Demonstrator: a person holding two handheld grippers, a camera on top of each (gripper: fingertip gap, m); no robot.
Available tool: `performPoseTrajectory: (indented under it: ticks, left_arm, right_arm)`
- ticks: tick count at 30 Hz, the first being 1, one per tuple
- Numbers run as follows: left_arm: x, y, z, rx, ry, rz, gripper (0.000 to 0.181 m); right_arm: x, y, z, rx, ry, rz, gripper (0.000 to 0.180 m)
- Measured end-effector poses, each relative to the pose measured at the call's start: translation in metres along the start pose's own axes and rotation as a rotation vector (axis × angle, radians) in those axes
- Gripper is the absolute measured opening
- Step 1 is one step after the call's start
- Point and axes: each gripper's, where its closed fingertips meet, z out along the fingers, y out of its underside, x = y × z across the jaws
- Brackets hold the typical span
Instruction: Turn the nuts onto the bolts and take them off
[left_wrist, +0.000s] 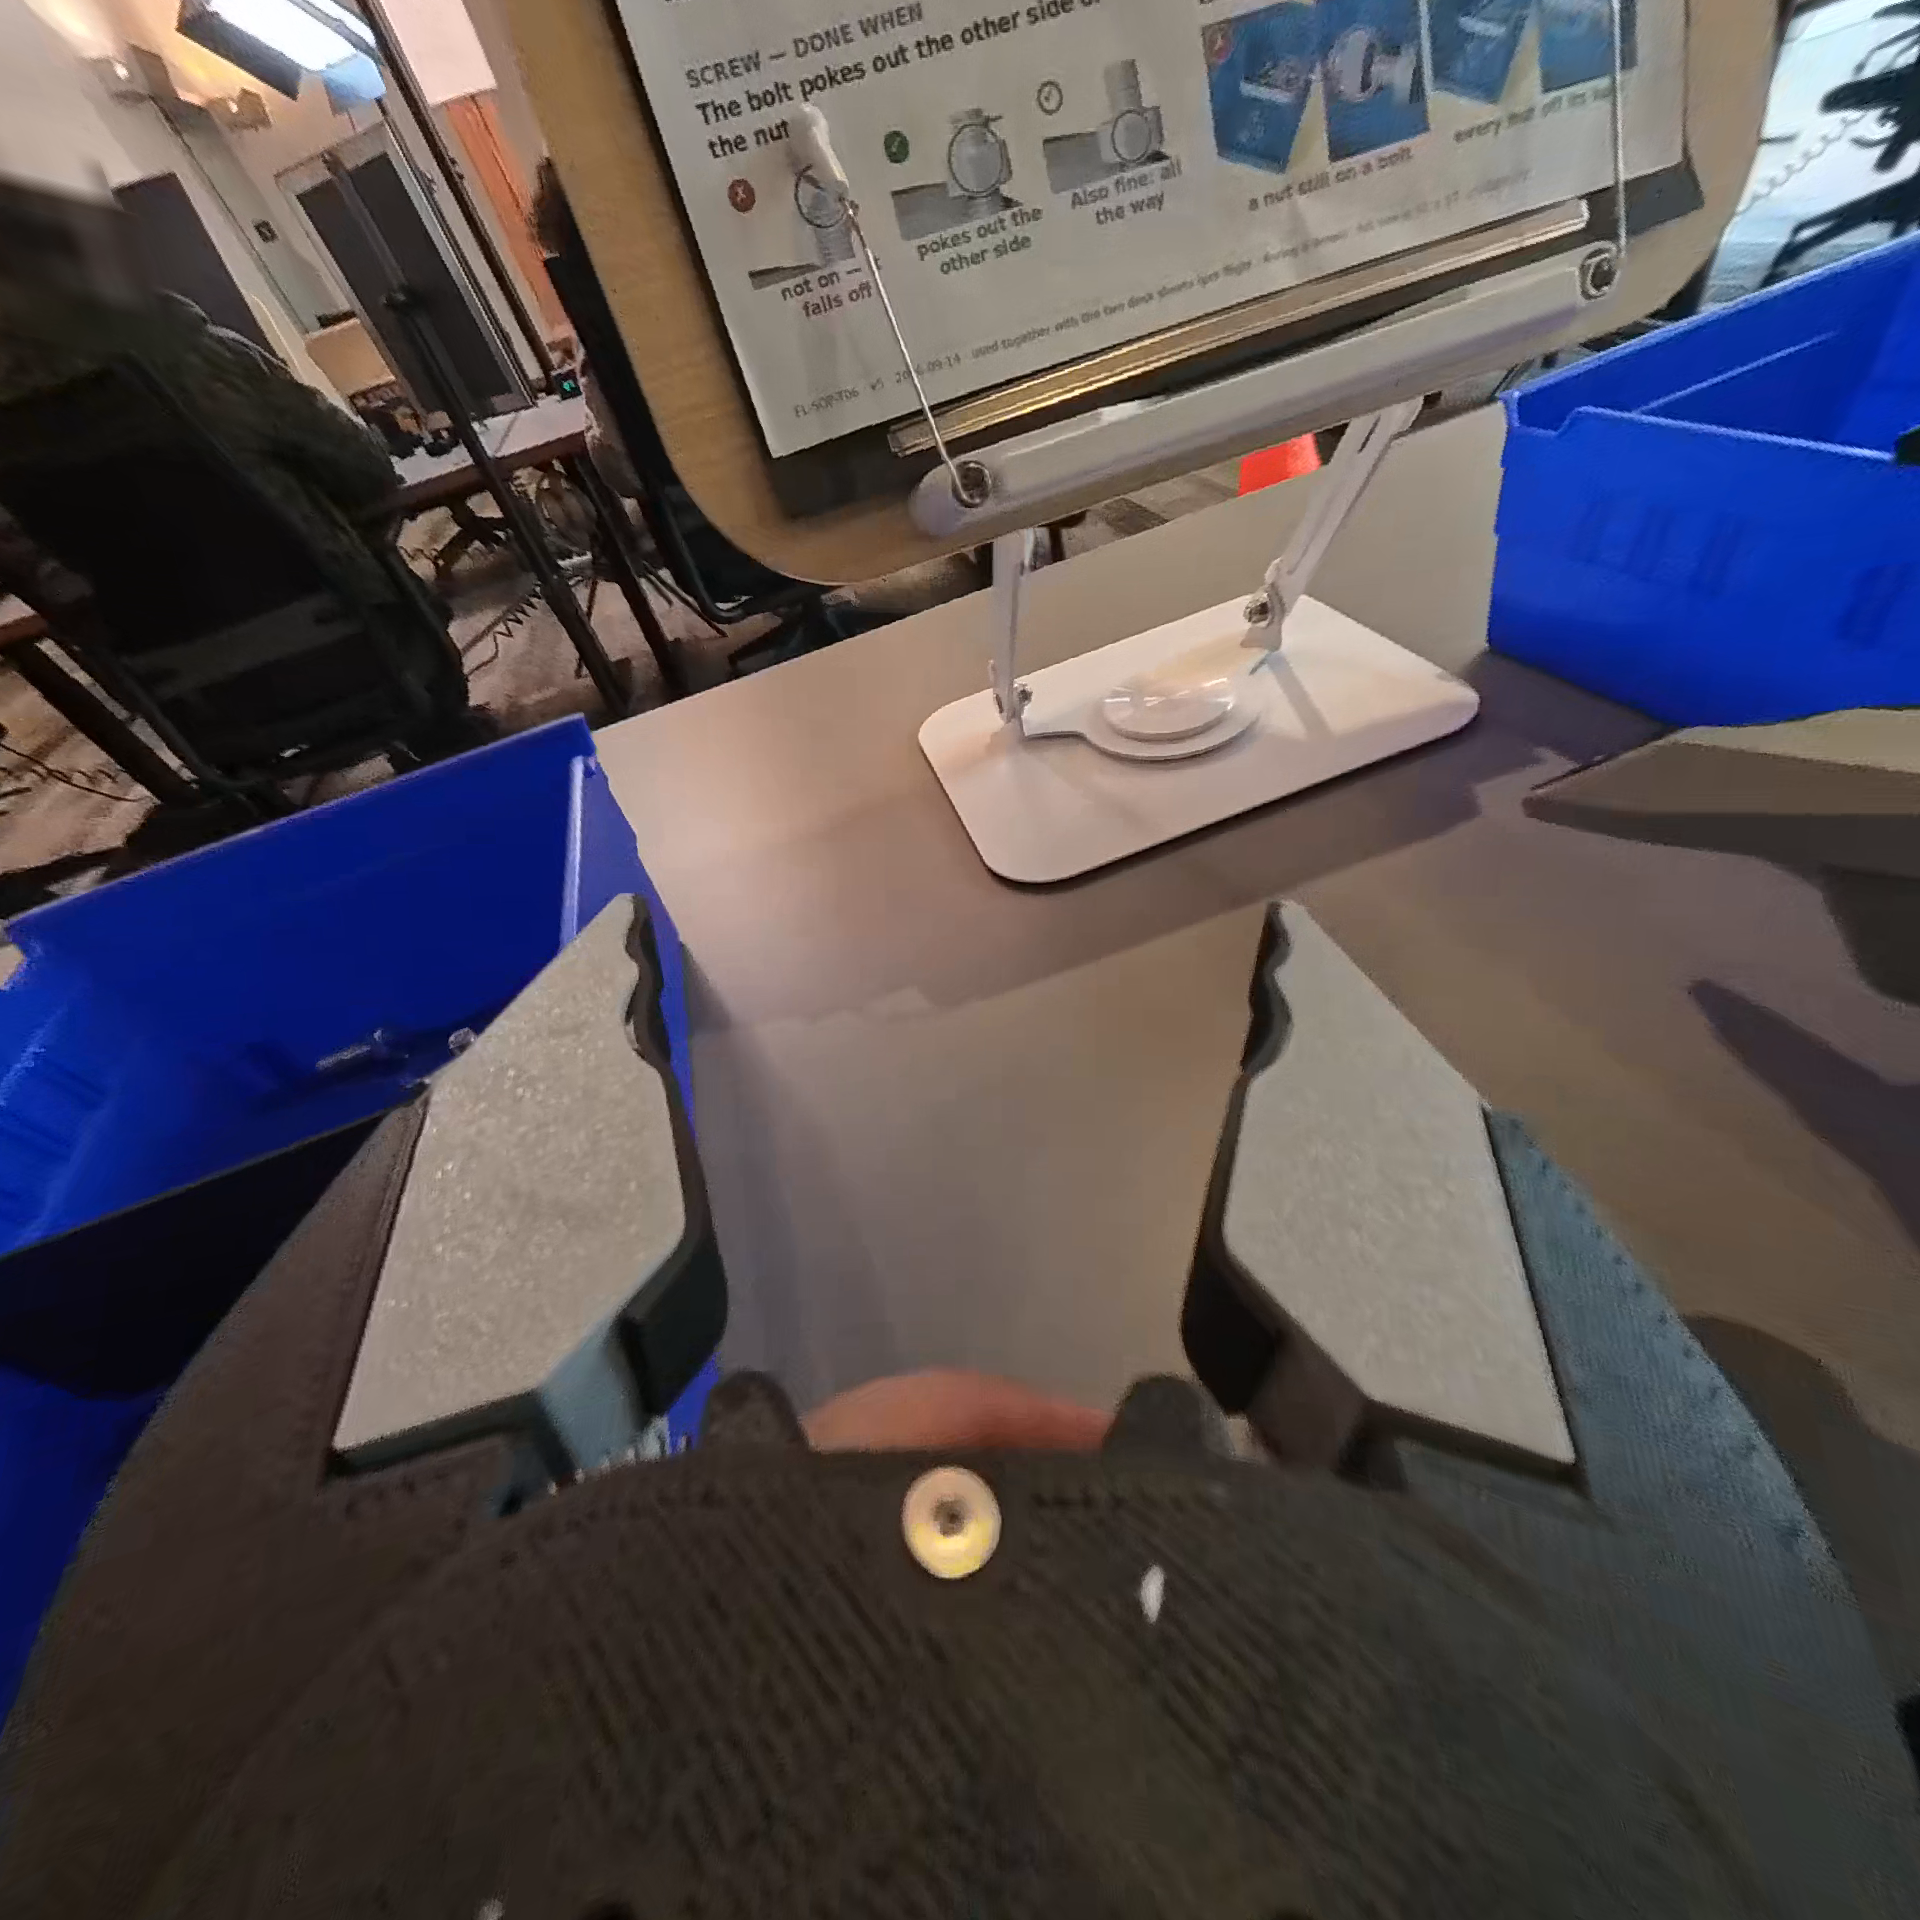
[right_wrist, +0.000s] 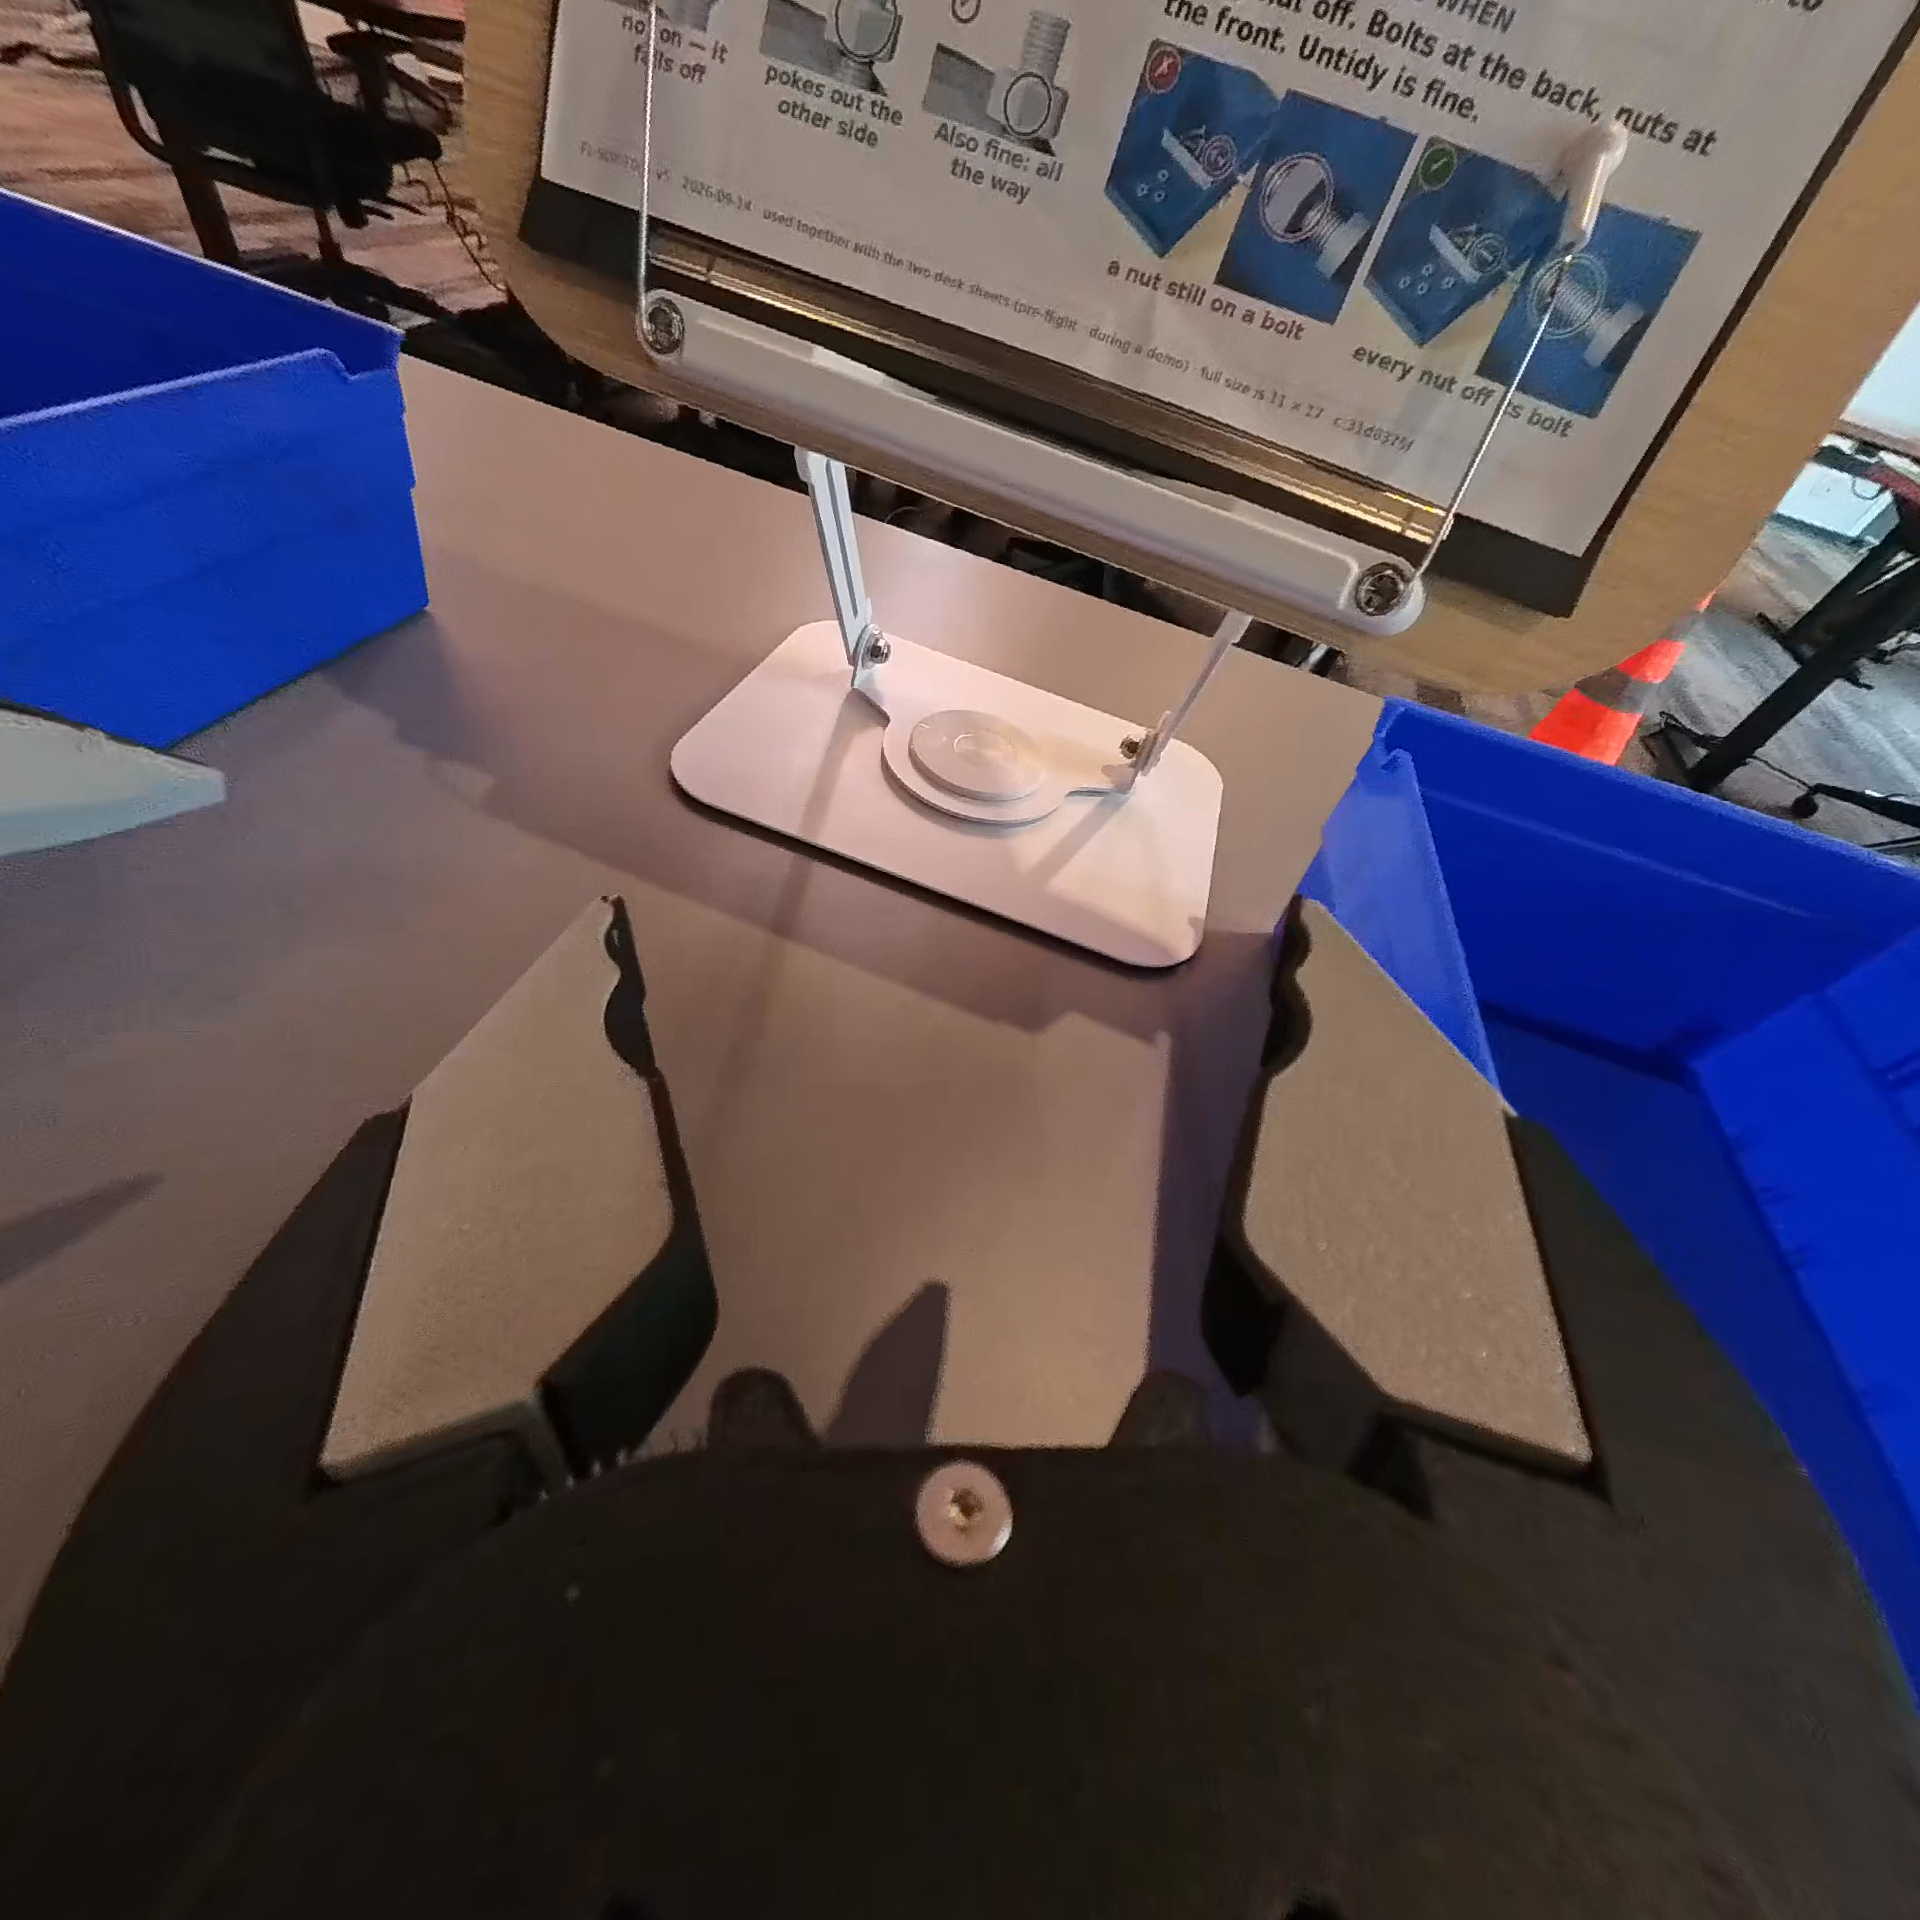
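Nuts and bolts: can't actually see any in either view right now; my guess is they're down inside the blue bins, but the bin floors are hidden from both cameras
Left gripper (left_wrist: 956, 1039): fingers spread wide, nothing between them; it hovers over bare table (left_wrist: 935, 1091), with the left blue bin (left_wrist: 291, 987) right beside its left finger
Right gripper (right_wrist: 951, 1029): same deal, spread apart and empty; the right blue bin (right_wrist: 1621, 935) sits just beside its right finger
Other gripper: a grey blurry finger tip pokes in at the edge of each view, so the two tools are close together over the middle of the table
Step in hand: looks like the very start, nothing picked up yet; I'd say tilt each gripper over its bin wall first so the camera actually sees the parts before going in
Grip tip: probably grab the bolt by the head with one tool and the nut flat across its faces with the other; keeps the threads free
Stand (right_wrist: 956, 800): white base sits farther back, centre of the table, holding up an instruction sheet (right_wrist: 1091, 208) on a wooden board; keep clear of it when swinging between bins
Background: chairs and an orange cone (right_wrist: 1621, 696) on the floor beyond; not in play
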Motion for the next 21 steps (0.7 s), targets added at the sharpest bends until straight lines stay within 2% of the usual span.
performPoseTrajectory:
  ticks: [3,5,7,13,17,21]
  left_arm:
    - [0.004,-0.001,0.0,0.009,0.0,0.006,0.112]
    - [0.004,-0.002,0.0,0.022,-0.01,0.007,0.112]
    - [0.003,-0.002,0.0,0.028,-0.016,0.009,0.112]
    - [0.002,0.002,0.001,0.018,-0.047,0.01,0.111]
    - [-0.001,0.001,0.002,0.036,-0.083,0.009,0.11]
    - [0.0,0.002,0.002,0.037,-0.06,-0.022,0.111]
  right_arm:
    - [0.002,0.001,0.002,-0.001,0.027,0.009,0.122]
    - [-0.004,0.0,0.002,0.012,-0.018,0.031,0.133]
    - [-0.005,-0.003,0.0,0.037,-0.038,0.071,0.127]
    - [0.037,-0.015,-0.007,0.146,0.272,0.012,0.128]
    - [0.021,-0.013,-0.004,0.151,0.19,-0.014,0.128]
    - [0.01,-0.003,0.0,0.092,0.072,0.045,0.127]
